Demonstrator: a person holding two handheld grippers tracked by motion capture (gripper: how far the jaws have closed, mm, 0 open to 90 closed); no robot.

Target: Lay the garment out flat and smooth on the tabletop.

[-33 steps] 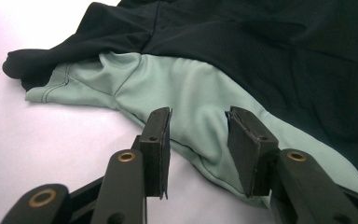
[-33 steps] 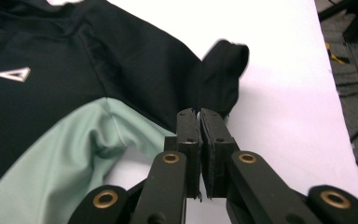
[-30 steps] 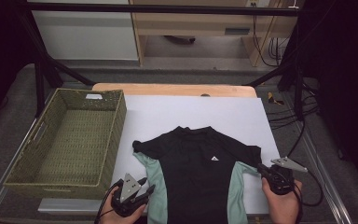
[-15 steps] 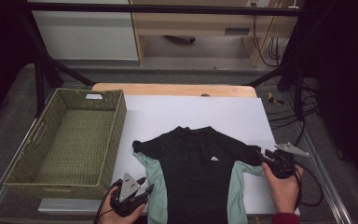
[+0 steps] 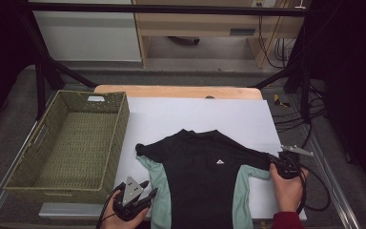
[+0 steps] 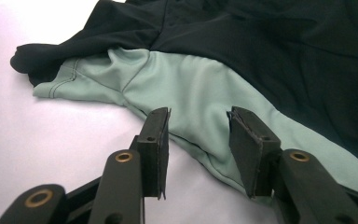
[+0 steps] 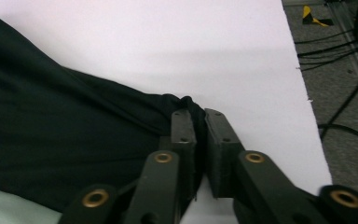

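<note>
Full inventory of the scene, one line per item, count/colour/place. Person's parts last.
shirt: 1, black with mint-green side panels and a small white logo, flat at the table's near middle
basket: 1, olive woven, nothing inside, left of the shirt
table sheet: 1, white, covers the table top
wooden board: 1, light brown, along the table's far edge
cables: several, black, on the floor at right
left gripper: 1, black, jaws apart over the shirt's green hem edge
right gripper: 1, black, closed on the black sleeve tip, jaws just closing
hands: 2, at the near edge, one per gripper
</note>
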